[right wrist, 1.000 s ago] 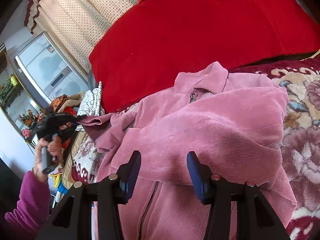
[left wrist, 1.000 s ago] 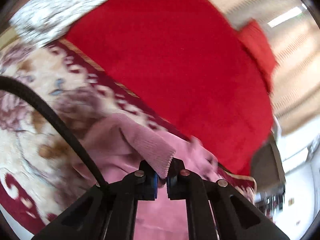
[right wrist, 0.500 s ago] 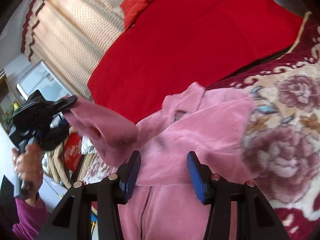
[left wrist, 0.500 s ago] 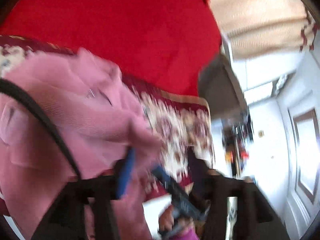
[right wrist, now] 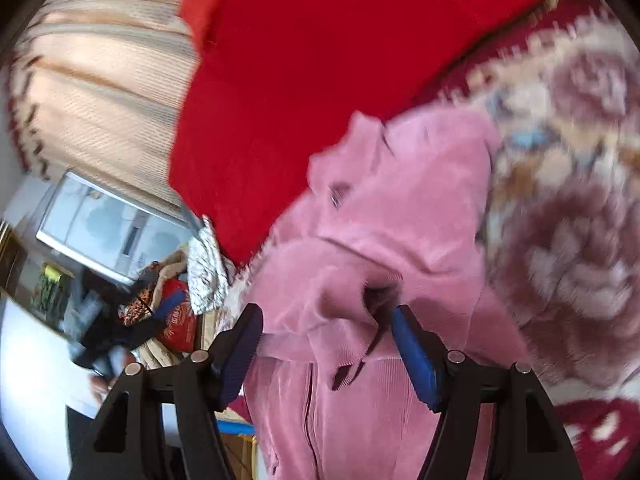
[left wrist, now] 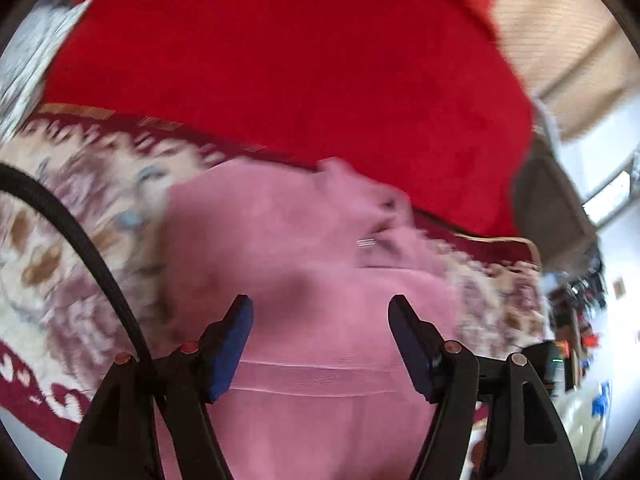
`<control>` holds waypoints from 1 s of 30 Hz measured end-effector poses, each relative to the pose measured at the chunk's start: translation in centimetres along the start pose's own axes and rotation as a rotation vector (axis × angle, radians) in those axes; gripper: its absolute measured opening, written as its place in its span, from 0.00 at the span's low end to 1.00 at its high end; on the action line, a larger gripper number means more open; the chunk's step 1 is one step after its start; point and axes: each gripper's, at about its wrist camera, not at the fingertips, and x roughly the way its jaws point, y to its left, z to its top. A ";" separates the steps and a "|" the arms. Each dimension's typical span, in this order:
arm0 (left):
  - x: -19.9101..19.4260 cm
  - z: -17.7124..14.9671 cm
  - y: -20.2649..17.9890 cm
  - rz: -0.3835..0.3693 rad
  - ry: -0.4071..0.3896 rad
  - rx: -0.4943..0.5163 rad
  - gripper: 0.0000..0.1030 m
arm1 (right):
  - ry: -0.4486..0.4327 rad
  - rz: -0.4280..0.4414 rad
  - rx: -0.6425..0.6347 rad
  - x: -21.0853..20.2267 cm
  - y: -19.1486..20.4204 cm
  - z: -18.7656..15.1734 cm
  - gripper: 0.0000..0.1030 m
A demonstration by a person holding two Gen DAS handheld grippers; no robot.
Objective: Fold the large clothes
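Observation:
A pink corduroy jacket [left wrist: 288,240] lies on a floral bedspread [left wrist: 80,208], collar and zip pull toward the red blanket. My left gripper [left wrist: 320,312] hovers over the jacket's body; its jaws are opening, and only flat fabric shows below them, none pinched. In the right wrist view the jacket [right wrist: 400,208] has a sleeve folded across its front. The sleeve's cuff end lies between the blue pads [right wrist: 412,348] of my right gripper [right wrist: 326,320]. Those jaws are opening too and the pads do not press the cloth. The picture is blurred by motion.
A big red blanket [left wrist: 280,60] rises behind the jacket, also in the right wrist view [right wrist: 320,40]. Beige curtains [right wrist: 100,80] and a window [right wrist: 100,224] stand to the left. A patterned cloth [right wrist: 208,272] and a pile of clutter [right wrist: 172,320] sit off the bed's left edge.
My left gripper let go of the pink cuff, opened wide and swung back over the jacket's body. The sleeve now lies across the jacket. My right gripper rolled and its jaws widened.

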 end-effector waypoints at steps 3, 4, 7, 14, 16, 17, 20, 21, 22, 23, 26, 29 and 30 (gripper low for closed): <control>1.5 -0.4 4.3 0.035 -0.013 -0.065 0.65 | 0.006 0.030 0.051 1.0 -0.3 0.0 0.69; 2.8 -0.6 4.4 0.038 -0.014 -0.069 0.55 | -0.001 0.009 0.043 1.2 -0.2 0.2 0.69; 5.4 -1.1 6.1 0.056 0.025 -0.049 0.33 | 0.028 -0.102 -0.007 3.3 0.5 1.0 0.66; 5.2 -1.3 6.9 0.068 0.003 -0.002 0.27 | -0.061 -0.311 -0.472 4.9 10.6 2.1 0.11; 4.9 -1.4 7.0 0.076 -0.006 0.010 0.27 | -0.160 -0.310 -0.681 3.4 15.6 1.3 0.11; 4.7 -1.5 7.1 0.075 -0.008 0.015 0.27 | -0.199 -0.294 -0.761 2.5 17.2 0.6 0.11; 4.3 -1.9 7.3 0.075 -0.004 0.030 0.27 | -0.318 -0.222 -1.093 -0.7 21.4 -3.1 0.11; 4.3 -2.1 7.3 0.075 0.003 0.033 0.27 | -0.319 -0.231 -1.173 -0.7 21.5 -3.8 0.12; 4.2 -2.4 7.3 0.075 0.009 0.037 0.27 | -0.298 -0.251 -1.250 -0.6 21.0 -4.4 0.12; 4.2 -2.4 7.2 0.077 0.014 0.040 0.27 | -0.246 -0.315 -1.339 0.2 19.4 -4.8 0.17; 4.3 -2.6 6.5 0.098 0.032 0.070 0.27 | -0.038 -0.519 -1.340 2.4 12.7 -3.5 0.18; 4.0 -2.3 5.5 0.110 0.025 0.098 0.27 | 0.101 -0.569 -0.996 1.8 4.9 -0.3 0.18; 3.9 -2.1 5.2 0.110 0.021 0.103 0.27 | 0.098 -0.556 -0.927 1.2 3.8 0.2 0.18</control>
